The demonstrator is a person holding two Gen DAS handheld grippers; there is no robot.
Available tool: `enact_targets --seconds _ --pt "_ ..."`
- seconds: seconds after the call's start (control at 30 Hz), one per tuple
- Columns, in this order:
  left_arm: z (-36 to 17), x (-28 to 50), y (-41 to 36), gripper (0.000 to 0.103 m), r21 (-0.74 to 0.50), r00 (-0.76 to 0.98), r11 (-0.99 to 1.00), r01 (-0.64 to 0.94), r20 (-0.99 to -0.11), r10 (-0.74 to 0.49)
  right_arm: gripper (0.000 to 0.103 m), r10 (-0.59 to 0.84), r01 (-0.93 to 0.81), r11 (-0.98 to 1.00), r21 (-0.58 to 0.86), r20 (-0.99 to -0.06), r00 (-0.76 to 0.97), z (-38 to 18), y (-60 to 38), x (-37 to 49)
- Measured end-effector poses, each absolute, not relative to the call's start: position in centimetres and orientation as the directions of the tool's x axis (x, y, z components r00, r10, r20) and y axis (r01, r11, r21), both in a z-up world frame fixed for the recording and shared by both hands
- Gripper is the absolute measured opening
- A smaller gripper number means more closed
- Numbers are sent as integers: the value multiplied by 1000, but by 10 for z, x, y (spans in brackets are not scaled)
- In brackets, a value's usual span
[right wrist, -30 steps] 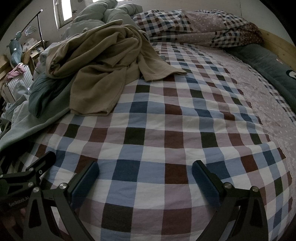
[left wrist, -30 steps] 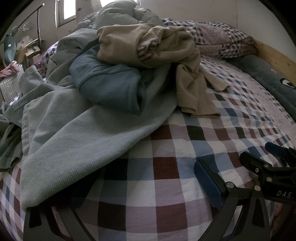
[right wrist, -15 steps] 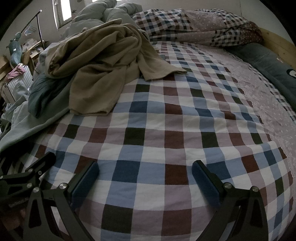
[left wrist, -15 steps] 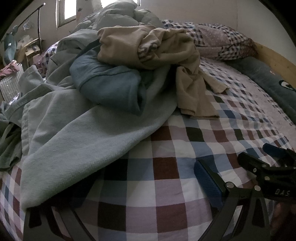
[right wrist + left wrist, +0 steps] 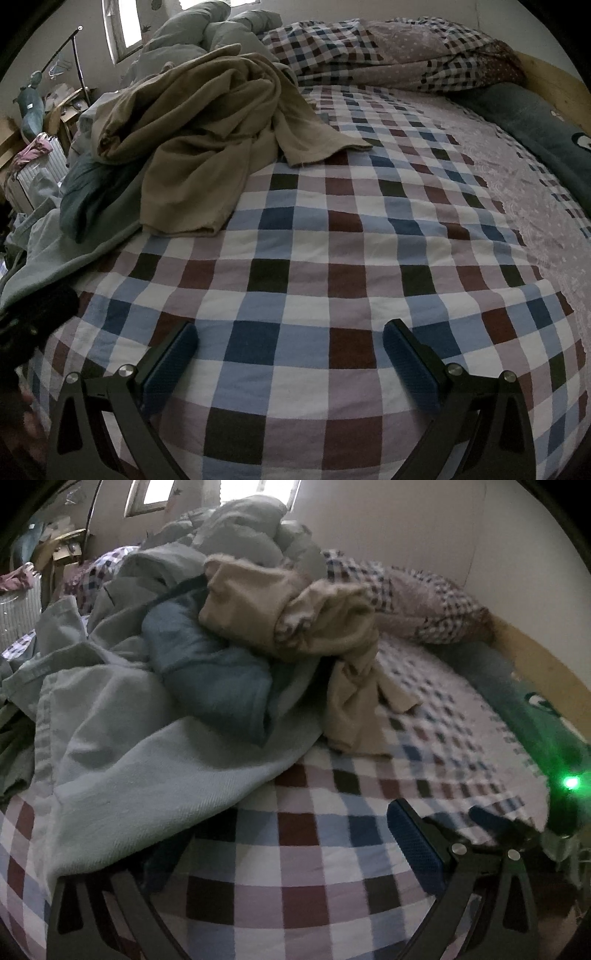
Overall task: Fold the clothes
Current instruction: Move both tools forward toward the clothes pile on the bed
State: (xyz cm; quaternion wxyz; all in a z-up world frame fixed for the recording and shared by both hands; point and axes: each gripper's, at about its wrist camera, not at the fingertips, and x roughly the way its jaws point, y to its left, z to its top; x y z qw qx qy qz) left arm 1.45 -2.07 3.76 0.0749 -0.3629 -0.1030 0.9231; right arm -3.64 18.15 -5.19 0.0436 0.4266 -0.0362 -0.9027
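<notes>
A heap of clothes lies on the checked bed sheet (image 5: 332, 258). A tan garment (image 5: 295, 605) tops the heap, over a blue one (image 5: 214, 679) and a pale grey-green one (image 5: 147, 753). My left gripper (image 5: 280, 845) is open just above the sheet; its left finger sits under the pale garment's edge and is mostly hidden. My right gripper (image 5: 288, 354) is open and empty over bare sheet, right of the tan garment (image 5: 207, 147). The right gripper's body with a green light (image 5: 570, 782) shows at the left wrist view's right edge.
A bunched checked duvet (image 5: 388, 55) and a dark green pillow (image 5: 535, 122) lie at the head by the wooden bed frame (image 5: 554, 85). A grey quilt (image 5: 192, 33) is piled behind the clothes. A suitcase (image 5: 33, 173) and boxes stand left of the bed.
The left wrist view has tilted up and moved a little closer to the heap. The right gripper has shifted beside it, its green light now showing. Both grippers stay open.
</notes>
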Motion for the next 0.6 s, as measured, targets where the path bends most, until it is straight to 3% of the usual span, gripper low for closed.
enact_targets --seconds 0.2,0.6 --pt "58 24 -29 103 -309 -770 -947 -84 -584 258 103 -106 45 -994 100 -765 -636 -50 180 -34" --pt "100 61 -32 103 -235 -885 -958 -164 -393 248 103 -148 73 -988 133 -735 -661 -36 170 -20"
